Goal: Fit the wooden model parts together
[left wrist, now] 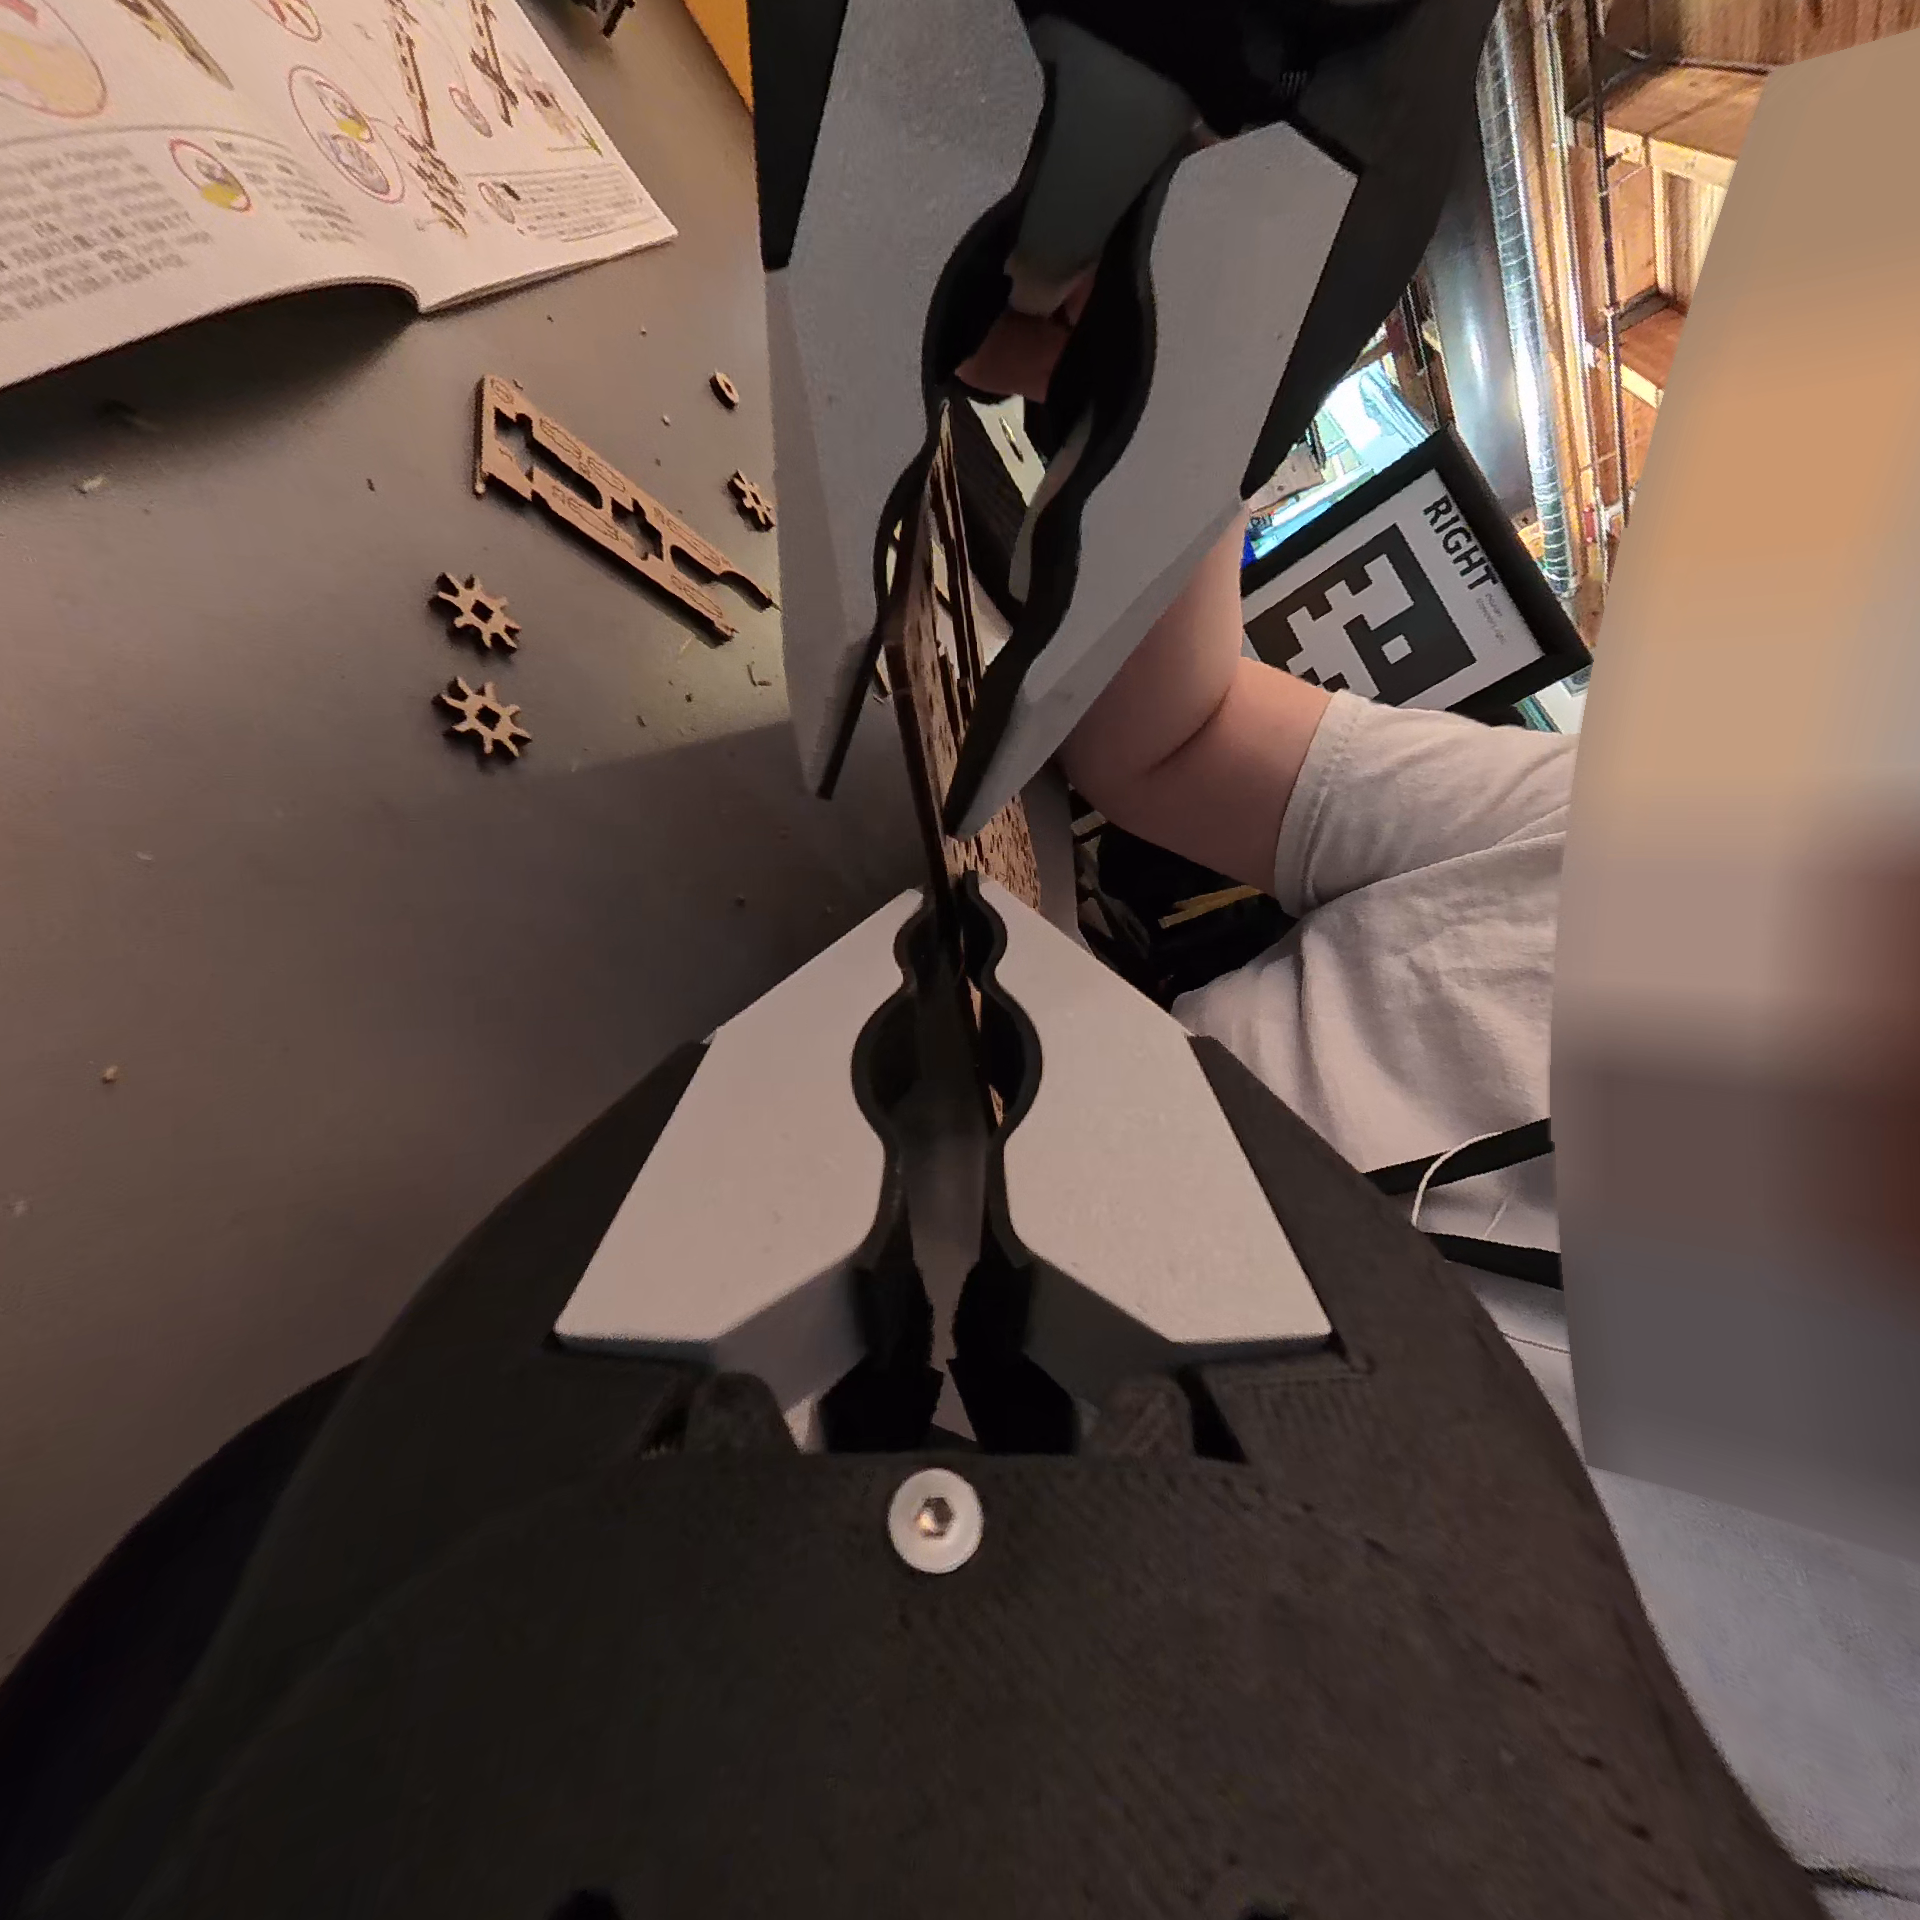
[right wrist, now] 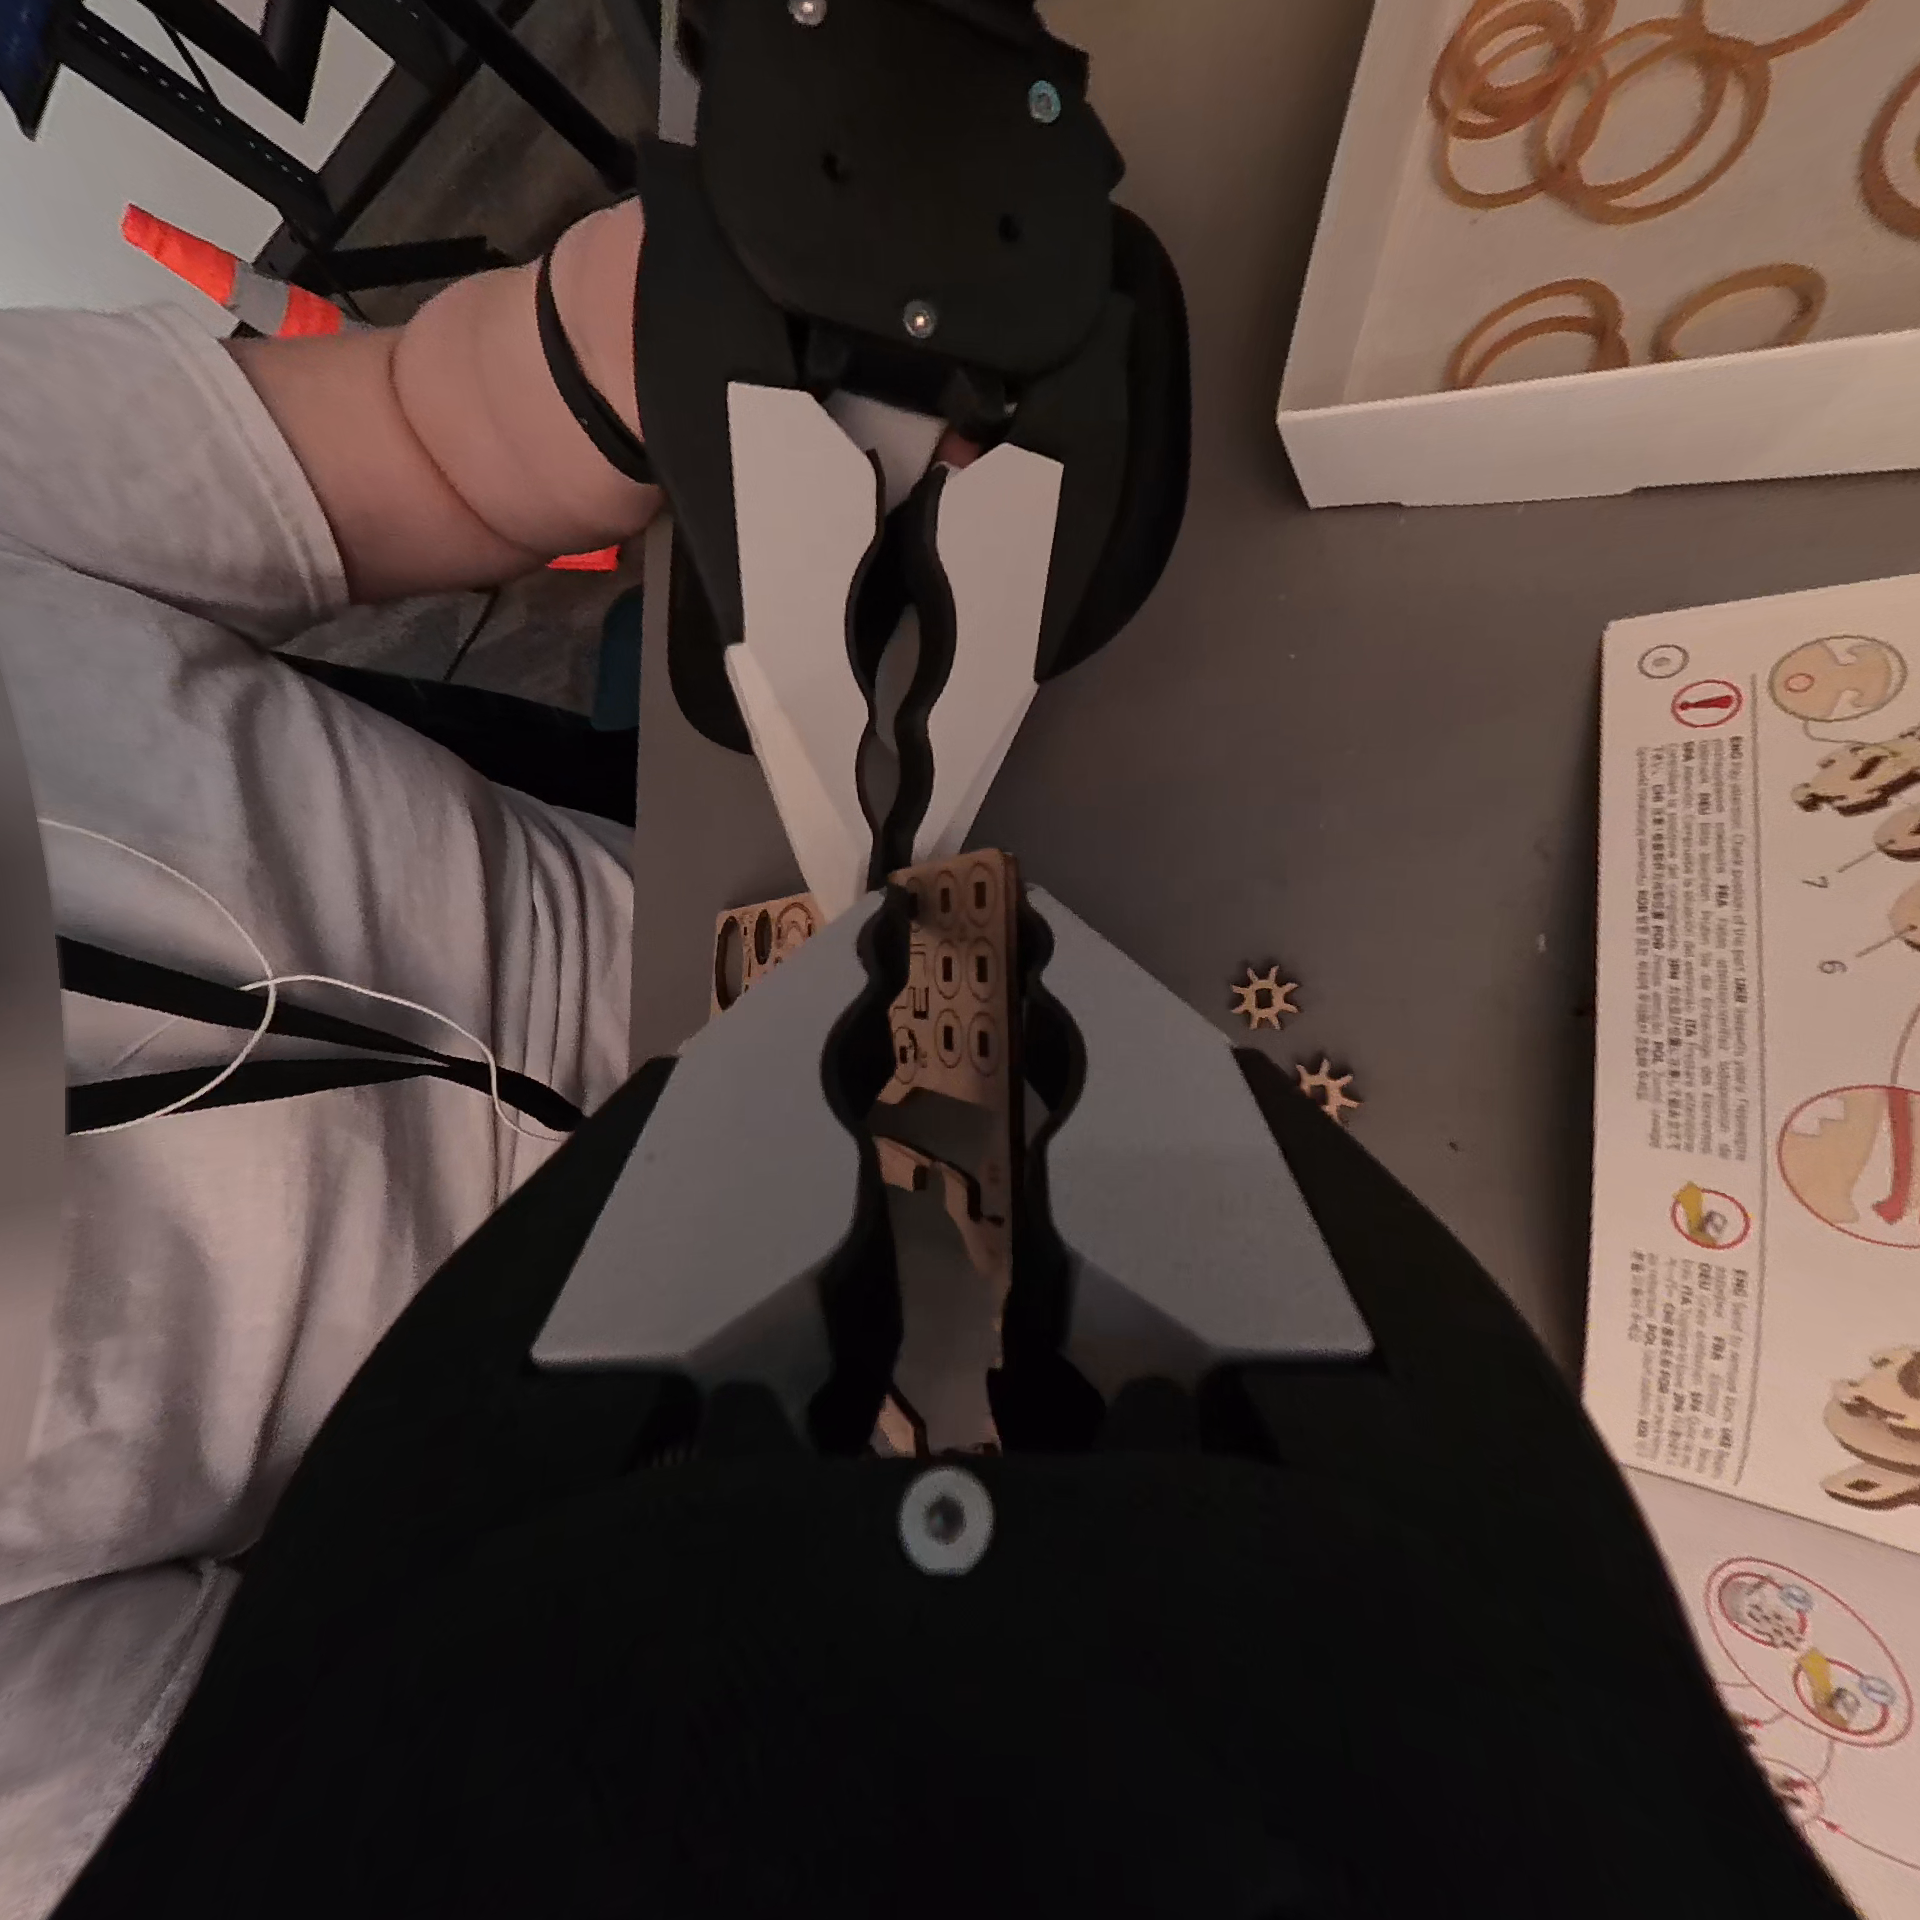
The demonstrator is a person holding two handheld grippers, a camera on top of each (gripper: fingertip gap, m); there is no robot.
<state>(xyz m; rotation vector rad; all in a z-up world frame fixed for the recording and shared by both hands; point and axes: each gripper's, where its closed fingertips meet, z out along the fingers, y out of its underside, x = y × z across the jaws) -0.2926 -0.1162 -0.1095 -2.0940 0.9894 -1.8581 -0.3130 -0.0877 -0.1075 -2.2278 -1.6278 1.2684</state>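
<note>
My left gripper [left wrist: 951, 914], lower centre, pinches the thin edge of a laser-cut wooden sheet [left wrist: 940, 665]. My right gripper [right wrist: 951, 914], lower centre of its view, clamps the same sheet [right wrist: 961, 997], pale ply with oval cutouts, from the opposite end. Two small gears [left wrist: 478, 665] lie left on the grey table [left wrist: 312, 935].

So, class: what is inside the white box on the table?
Inside the white box, tan rubber bands lie loose on its floor. The picture's edge cuts off the rest of the box, so anything else inside is unseen.
</note>
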